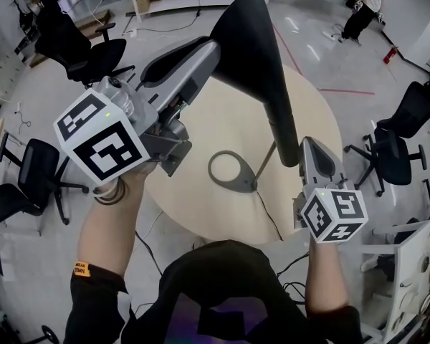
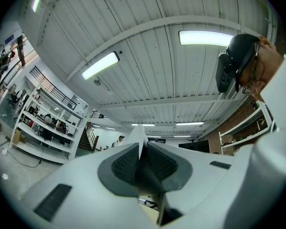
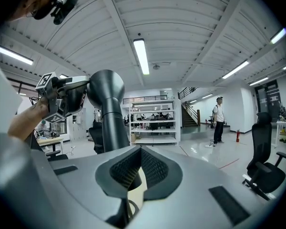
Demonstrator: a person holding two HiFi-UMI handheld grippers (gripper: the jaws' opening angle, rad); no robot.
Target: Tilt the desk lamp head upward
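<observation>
A black desk lamp stands on a round beige table (image 1: 222, 120). Its ring base (image 1: 233, 170) lies flat. Its thick arm (image 1: 279, 113) rises to the cone-shaped head (image 1: 247, 41), which is lifted high above the table. My left gripper (image 1: 213, 52) is shut on the head's left rim, and that rim shows as a dark wedge (image 2: 145, 175) between the pads. My right gripper (image 1: 309, 147) sits just right of the arm's lower end, its jaws together with nothing between them. In the right gripper view, the lamp arm (image 3: 115, 128) and head (image 3: 105, 87) rise beyond the left jaw.
Black office chairs (image 1: 93, 52) (image 1: 29, 178) (image 1: 394, 149) ring the table. The lamp's cable (image 1: 272, 221) runs off the near table edge. A person (image 1: 362, 13) stands far off on the shiny floor, and white shelving (image 3: 152, 123) lines the back wall.
</observation>
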